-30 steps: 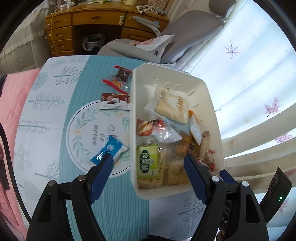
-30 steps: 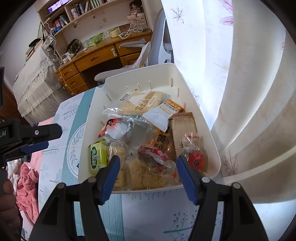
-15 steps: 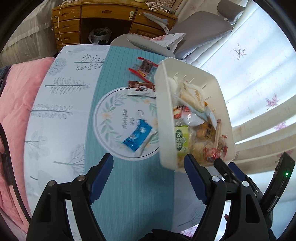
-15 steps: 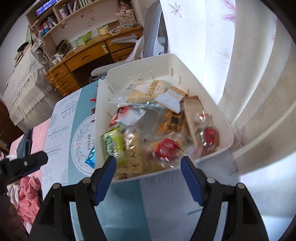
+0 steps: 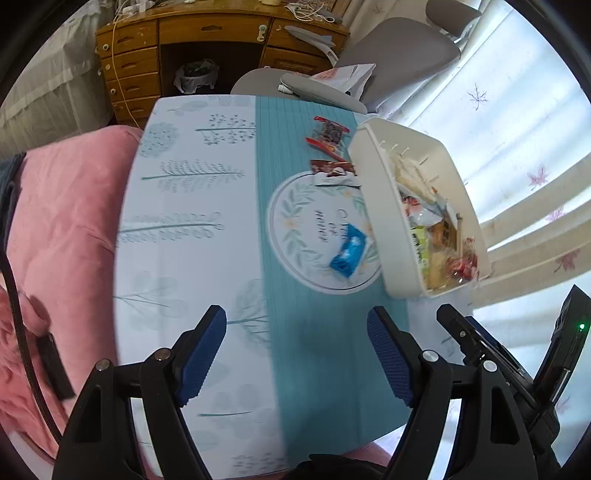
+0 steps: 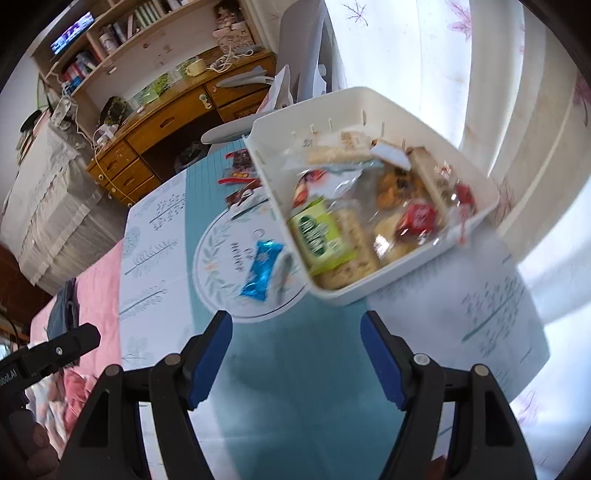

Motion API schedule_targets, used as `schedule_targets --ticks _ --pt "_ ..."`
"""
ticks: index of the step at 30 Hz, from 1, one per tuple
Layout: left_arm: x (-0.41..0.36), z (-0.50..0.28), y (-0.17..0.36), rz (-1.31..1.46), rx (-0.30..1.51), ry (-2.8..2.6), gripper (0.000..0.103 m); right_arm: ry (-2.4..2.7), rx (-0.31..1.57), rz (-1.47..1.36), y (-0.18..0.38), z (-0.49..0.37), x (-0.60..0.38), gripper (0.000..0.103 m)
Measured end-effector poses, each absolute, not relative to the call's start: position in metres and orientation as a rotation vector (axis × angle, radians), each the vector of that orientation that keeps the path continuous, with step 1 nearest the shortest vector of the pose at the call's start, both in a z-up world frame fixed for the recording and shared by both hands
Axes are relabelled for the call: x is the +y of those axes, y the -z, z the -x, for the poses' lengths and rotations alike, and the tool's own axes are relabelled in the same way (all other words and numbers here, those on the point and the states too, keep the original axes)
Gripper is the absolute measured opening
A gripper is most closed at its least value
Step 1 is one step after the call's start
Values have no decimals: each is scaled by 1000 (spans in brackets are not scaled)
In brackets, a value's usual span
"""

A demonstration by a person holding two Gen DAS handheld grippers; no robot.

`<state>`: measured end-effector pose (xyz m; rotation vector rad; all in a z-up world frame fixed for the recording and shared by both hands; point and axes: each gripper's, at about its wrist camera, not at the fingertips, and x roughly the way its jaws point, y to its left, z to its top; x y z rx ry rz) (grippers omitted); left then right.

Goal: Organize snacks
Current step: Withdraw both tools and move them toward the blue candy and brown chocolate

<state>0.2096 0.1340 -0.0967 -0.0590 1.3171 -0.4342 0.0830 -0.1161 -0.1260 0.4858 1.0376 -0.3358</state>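
Note:
A white bin point(image 6: 334, 293) full of wrapped snacks stands on the right side of the table, and it shows in the left wrist view too as the bin point(image 5: 373, 206). A blue packet point(image 6: 262, 269) point(image 5: 349, 251) lies on the cloth just left of it. Farther back lie a brown packet point(image 5: 332, 171) point(image 6: 243, 195) and a red-and-dark packet point(image 5: 328, 134) point(image 6: 240, 166). In the bin a green packet point(image 6: 319, 236) is nearest. My left gripper point(image 5: 295, 350) and right gripper point(image 6: 295, 354) hang open over the near teal stripe, both empty.
The tablecloth point(image 5: 192, 221) ends in pink bedding point(image 5: 62, 221) on the left. A grey office chair point(image 5: 399, 55) and a wooden desk point(image 5: 207, 33) stand beyond the far edge. Pale curtains point(image 6: 480, 92) hang close on the right.
Both grippers have drawn back from over the bin toward the table's near edge and shifted left. The bin now sits farther off to the right. Nothing was picked up.

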Motion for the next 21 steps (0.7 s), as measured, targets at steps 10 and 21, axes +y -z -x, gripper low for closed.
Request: schedule_targets --ticks 10,21 --pt "176 -240 89 -66 1298 474 78 357 1047 -596 135 -88 -60 73" --pt "147 -300 96 -219 1295 497 78 416 1051 -646 155 -114 -48 73"
